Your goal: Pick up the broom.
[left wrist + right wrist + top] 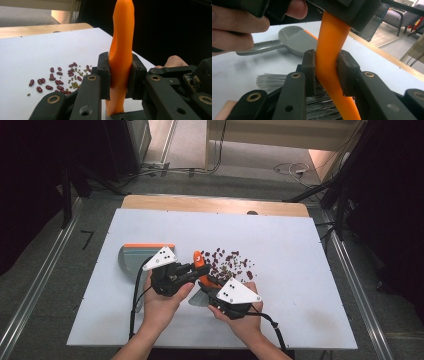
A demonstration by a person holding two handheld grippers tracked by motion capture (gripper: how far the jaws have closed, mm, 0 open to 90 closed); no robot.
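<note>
A small brush with an orange handle (199, 259) and grey bristles (198, 298) is held over the white table between both grippers. My left gripper (196, 270) is shut on the handle (121, 47) partway up it, pads pressing both sides. Lower on the same handle (329, 62), just above the bristles (287, 81), my right gripper (327, 72) is shut as well. In the high view the right gripper (206, 284) sits just below and right of the left one. Red and small green beans (230, 261) lie scattered right beside the brush.
A grey dustpan with an orange lip (136, 258) lies flat to the left of the hands, its handle (257, 48) pointing toward the person. The beans (58, 77) spread over the white table top (290, 245). A wooden edge (215, 204) runs along the far side.
</note>
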